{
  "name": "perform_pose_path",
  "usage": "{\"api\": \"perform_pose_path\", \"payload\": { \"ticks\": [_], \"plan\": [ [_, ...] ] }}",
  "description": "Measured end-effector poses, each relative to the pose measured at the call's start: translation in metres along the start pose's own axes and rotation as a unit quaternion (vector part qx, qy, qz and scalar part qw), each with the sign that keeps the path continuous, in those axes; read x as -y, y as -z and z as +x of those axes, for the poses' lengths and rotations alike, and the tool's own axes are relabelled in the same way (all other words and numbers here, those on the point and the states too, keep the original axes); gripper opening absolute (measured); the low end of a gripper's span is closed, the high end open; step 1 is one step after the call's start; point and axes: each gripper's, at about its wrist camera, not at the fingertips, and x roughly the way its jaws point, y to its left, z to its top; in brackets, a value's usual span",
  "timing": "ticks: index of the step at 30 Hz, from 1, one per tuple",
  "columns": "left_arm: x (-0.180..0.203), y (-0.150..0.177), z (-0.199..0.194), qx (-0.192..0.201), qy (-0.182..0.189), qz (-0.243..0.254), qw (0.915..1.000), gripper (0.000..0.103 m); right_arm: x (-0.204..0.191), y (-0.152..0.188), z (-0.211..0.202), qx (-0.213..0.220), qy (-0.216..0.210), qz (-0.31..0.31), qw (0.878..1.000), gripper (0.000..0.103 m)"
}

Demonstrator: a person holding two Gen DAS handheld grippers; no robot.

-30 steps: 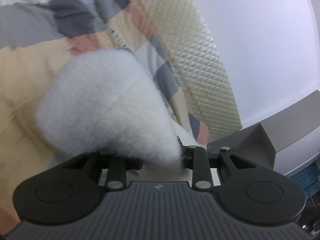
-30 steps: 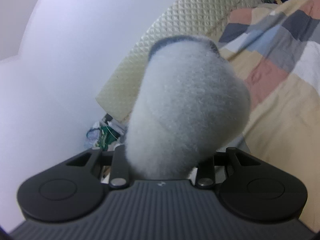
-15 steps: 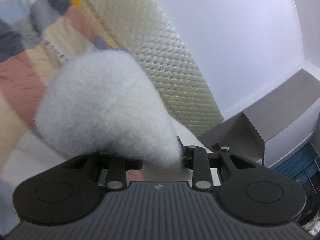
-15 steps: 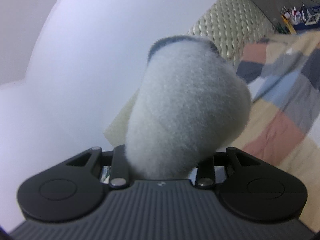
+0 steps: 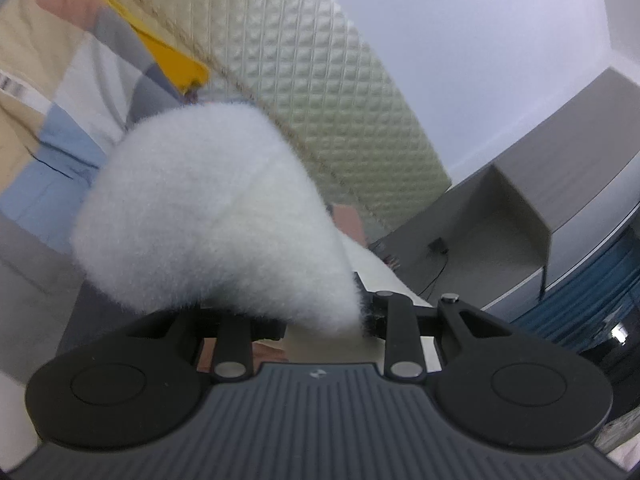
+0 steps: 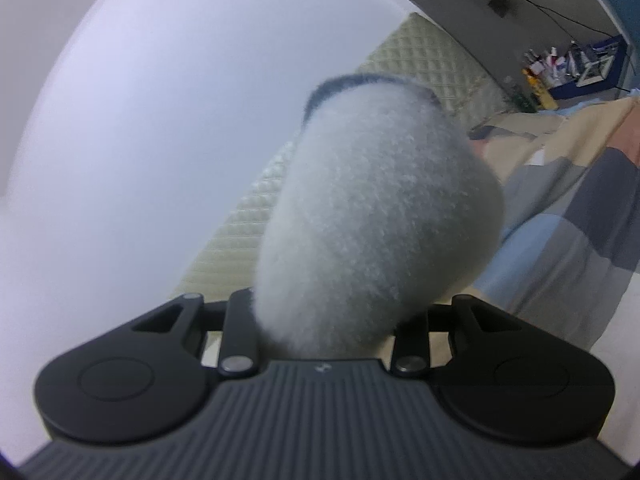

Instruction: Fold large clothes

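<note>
A white fluffy fleece garment [image 5: 208,216] bulges over my left gripper [image 5: 316,320] and hides both fingers; the gripper is shut on it. In the right wrist view the same fleece garment [image 6: 376,216], with a dark blue trim at its top edge, bulges out of my right gripper [image 6: 328,332], which is shut on it, fingers hidden. Both grippers hold the garment up in the air above the bed.
A bed with a patchwork cover [image 5: 60,120] of beige, blue, grey and pink lies below, also in the right wrist view [image 6: 560,216]. A quilted cream headboard [image 5: 320,92] stands against the white wall. A grey cabinet [image 5: 540,208] and a cluttered shelf [image 6: 560,68] stand beyond.
Both grippers have lifted and tilted upward with the fleece garment; more wall and headboard, less bed cover, fills each view. The grips are unchanged.
</note>
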Motion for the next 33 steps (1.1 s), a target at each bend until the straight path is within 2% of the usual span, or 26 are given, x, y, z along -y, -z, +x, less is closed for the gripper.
{"api": "perform_pose_path", "payload": {
  "ticks": [4,10,13,16,18,21,26,28,30,33],
  "plan": [
    [-0.041,0.014,0.054,-0.023,-0.010,-0.002,0.9997,0.033,0.046,0.018,0.019,0.000,0.018,0.017,1.000,0.038],
    [-0.112,0.048,0.114,-0.063,-0.039,0.003,0.9973,0.033,0.115,0.069,0.042,-0.011,0.052,0.053,0.997,0.038],
    [-0.144,0.070,0.123,-0.072,-0.039,0.009,0.9966,0.033,0.149,0.096,0.052,-0.021,0.075,0.075,0.994,0.038],
    [-0.166,0.090,0.121,-0.077,-0.024,0.042,0.9959,0.033,0.179,0.122,0.053,-0.025,0.099,0.117,0.988,0.039],
    [-0.170,0.094,0.121,-0.076,-0.019,0.049,0.9957,0.033,0.193,0.134,0.048,-0.016,0.091,0.144,0.985,0.040],
    [-0.178,0.096,0.125,-0.078,-0.020,0.043,0.9958,0.034,0.198,0.140,0.051,-0.011,0.087,0.136,0.987,0.042],
    [-0.169,0.094,0.121,-0.082,-0.022,0.040,0.9956,0.034,0.198,0.143,0.049,-0.011,0.087,0.141,0.986,0.043],
    [-0.165,0.091,0.116,-0.092,-0.025,0.027,0.9951,0.041,0.202,0.138,0.053,-0.017,0.091,0.148,0.985,0.046],
    [-0.165,0.090,0.111,-0.109,-0.021,0.008,0.9937,0.060,0.202,0.136,0.051,-0.027,0.101,0.161,0.981,0.052],
    [-0.155,0.092,0.093,-0.114,-0.040,0.025,0.9923,0.061,0.194,0.138,0.036,-0.033,0.121,0.173,0.977,0.056]
  ]
}}
